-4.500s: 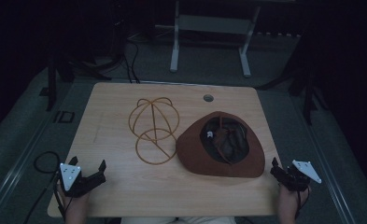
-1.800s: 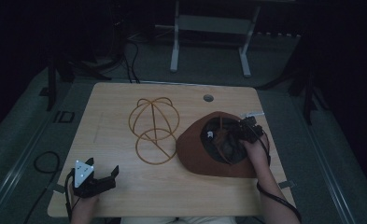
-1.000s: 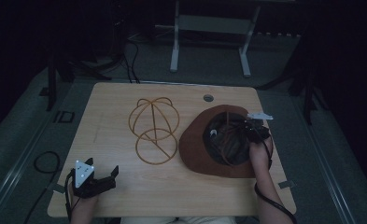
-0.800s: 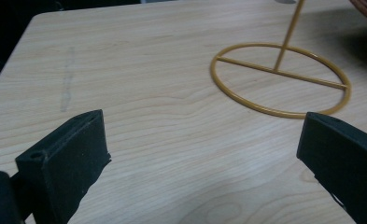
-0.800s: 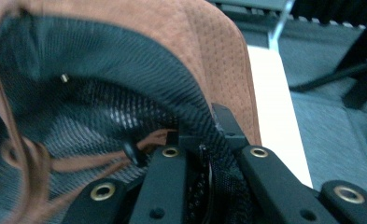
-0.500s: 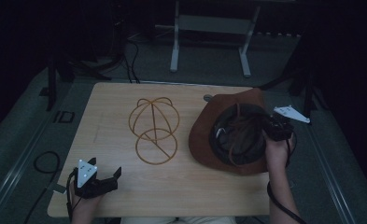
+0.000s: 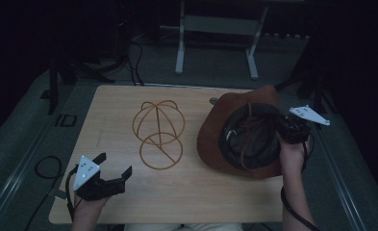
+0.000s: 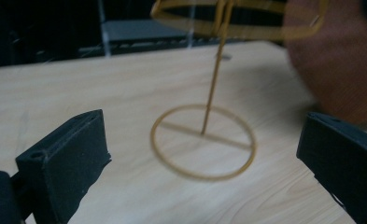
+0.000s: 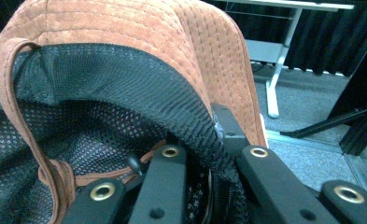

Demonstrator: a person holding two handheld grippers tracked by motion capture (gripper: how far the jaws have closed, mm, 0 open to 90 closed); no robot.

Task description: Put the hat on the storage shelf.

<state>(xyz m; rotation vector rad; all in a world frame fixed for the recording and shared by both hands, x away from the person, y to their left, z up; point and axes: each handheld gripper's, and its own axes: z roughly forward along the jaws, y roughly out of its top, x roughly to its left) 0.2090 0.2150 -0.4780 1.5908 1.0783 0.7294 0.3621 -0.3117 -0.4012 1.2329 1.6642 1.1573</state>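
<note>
A brown suede hat [image 7: 227, 130] with a black mesh lining [image 9: 88, 116] and a brown chin cord [image 9: 17, 112] is lifted and tilted at the table's right side. My right gripper [image 7: 286, 129] is shut on the hat's rim, one jaw inside against the lining, the other outside. A gold wire hat stand [image 7: 158, 131] rises from its ring base [image 8: 203, 141] at the table's middle. Near the front left corner my left gripper [image 7: 110, 172] stands open, facing the stand, with nothing between its fingers [image 8: 64, 158].
The light wooden table [image 7: 129, 192] has a small round grommet [image 7: 214, 101] at its back edge. A grey metal frame [image 7: 215, 29] stands on the floor behind. Cables [image 7: 44, 166] lie on the floor at the left.
My right gripper came in from the table's right corner, shut on the hat's rim, and has lifted and tilted the hat toward the right. The left gripper shifted slightly right.
</note>
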